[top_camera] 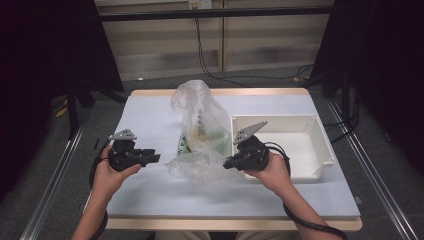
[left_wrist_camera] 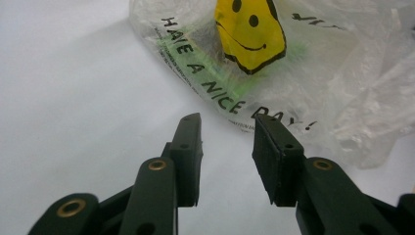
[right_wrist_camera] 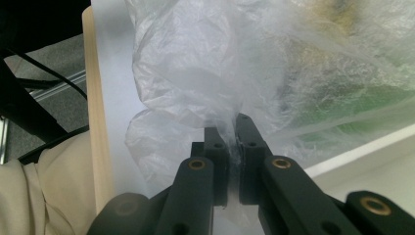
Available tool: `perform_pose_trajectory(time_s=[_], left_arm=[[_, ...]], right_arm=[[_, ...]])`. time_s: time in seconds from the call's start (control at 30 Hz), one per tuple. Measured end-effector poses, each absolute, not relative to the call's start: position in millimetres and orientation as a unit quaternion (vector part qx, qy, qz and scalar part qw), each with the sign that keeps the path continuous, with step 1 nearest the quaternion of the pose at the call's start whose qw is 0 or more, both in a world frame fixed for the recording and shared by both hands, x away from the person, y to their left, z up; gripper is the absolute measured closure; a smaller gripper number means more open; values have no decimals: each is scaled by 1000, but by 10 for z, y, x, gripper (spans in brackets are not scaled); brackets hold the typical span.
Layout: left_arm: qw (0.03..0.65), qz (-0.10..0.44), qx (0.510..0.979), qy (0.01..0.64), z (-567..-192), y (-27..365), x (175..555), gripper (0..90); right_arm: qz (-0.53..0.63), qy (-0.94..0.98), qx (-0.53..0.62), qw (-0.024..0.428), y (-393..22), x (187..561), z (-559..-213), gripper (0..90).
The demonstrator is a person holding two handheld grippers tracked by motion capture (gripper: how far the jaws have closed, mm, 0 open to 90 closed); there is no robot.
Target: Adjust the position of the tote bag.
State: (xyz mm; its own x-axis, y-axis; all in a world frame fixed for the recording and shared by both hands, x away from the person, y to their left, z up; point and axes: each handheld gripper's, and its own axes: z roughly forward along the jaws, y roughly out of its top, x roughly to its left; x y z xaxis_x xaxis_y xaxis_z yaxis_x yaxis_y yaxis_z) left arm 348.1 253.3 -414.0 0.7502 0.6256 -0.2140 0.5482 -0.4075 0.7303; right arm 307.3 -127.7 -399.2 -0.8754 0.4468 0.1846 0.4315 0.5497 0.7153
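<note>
White desk (top_camera: 150, 190) carries the plastic bag (top_camera: 200, 130) at centre. My right tool (top_camera: 231, 162) pinches its film at five o'clock; left tool (top_camera: 154, 158) stands half-open, empty. I'd lift gently, avoiding tearing.

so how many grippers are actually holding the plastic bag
1. The right gripper pinches a fold of the plastic bag beside the white bin; the left gripper is open, short of it.
</note>
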Motion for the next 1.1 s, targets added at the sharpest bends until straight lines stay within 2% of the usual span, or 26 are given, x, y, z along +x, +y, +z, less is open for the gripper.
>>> perform_pose_trajectory(time_s=[0.23,0.37,0.43,0.67,0.77,0.9,1.0,1.1], left_arm=[[423,60,845,321,-4152,2298,3702,431],[413,70,853,311,-4219,2181,3829,390],[406,71,857,309,-4276,2108,3910,388],[380,62,865,320,-4589,1982,4144,478],[379,65,863,326,-4664,1948,4214,429],[391,73,856,330,-4708,1887,4320,431],[388,76,862,318,-4738,1816,4380,457],[379,68,866,319,-4790,1766,4389,538]], right_arm=[[404,879,253,13,-1303,3052,-4008,864],[404,879,254,13,-1338,3044,-4018,863],[406,878,255,8,-1359,3048,-4028,861],[403,878,258,13,-1370,3033,-4027,858],[401,878,259,14,-1366,3026,-4027,854],[401,876,267,22,-1380,3008,-4016,842],[400,875,272,21,-1403,3008,-4017,843],[397,876,271,26,-1409,3008,-4018,820]])
